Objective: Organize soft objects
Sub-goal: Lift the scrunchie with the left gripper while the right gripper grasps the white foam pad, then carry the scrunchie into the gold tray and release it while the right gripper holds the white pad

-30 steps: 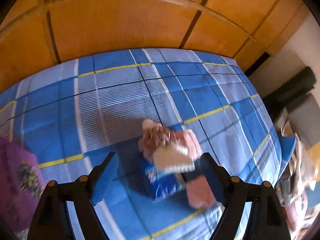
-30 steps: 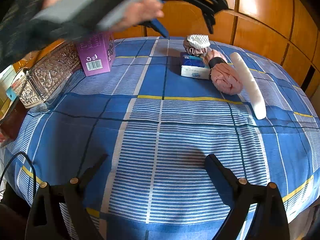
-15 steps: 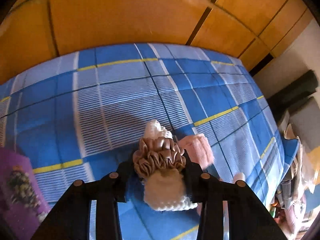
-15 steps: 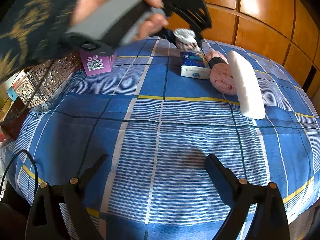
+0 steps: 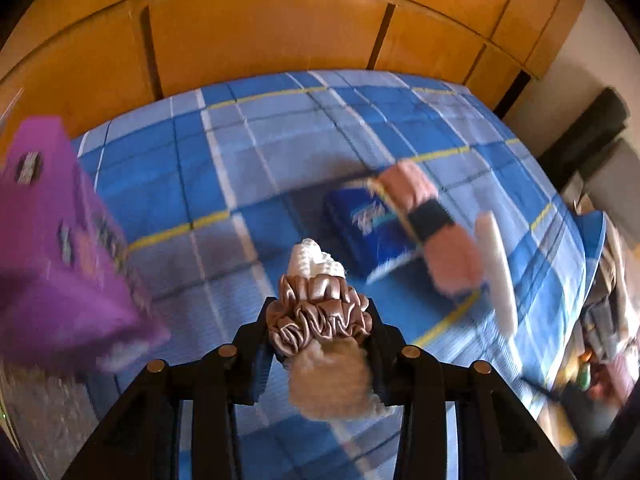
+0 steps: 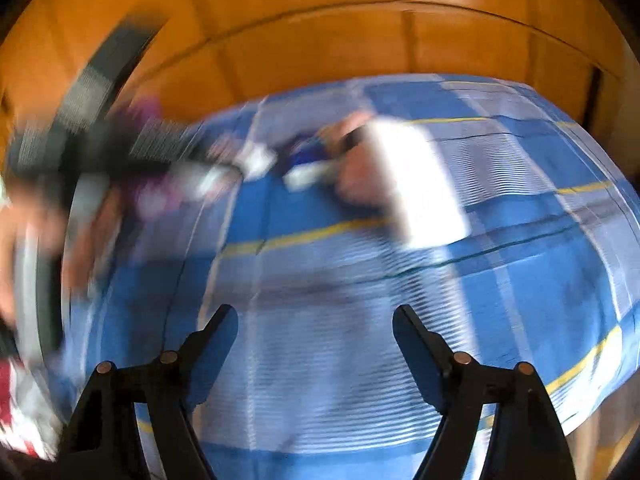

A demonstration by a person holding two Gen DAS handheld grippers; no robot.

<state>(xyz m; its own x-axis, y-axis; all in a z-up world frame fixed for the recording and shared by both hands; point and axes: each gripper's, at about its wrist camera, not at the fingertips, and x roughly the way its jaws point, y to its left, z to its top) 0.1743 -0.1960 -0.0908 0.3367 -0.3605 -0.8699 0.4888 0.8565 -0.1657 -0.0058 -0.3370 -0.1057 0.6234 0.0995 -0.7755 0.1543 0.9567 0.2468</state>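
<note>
My left gripper is shut on a white knitted cloth bundle ringed by a brown satin scrunchie, held above the blue checked tablecloth. To its right lie a blue tissue pack, a pink fluffy roll with a black band and a long white roll. The right wrist view is heavily blurred. My right gripper hangs over bare cloth with its jaws closing and nothing between them. The white roll lies ahead of it, beside the pink roll.
A purple box stands close on the left of my left gripper. Orange wooden panelling rises behind the table. Clutter shows past the table's right edge. A person's hand with the other gripper is a blur at the left of the right wrist view.
My left gripper shut on the scrunchie bundle, lifted it off the tissue pack and carried it left toward the purple box. My right gripper swung and its jaws narrowed.
</note>
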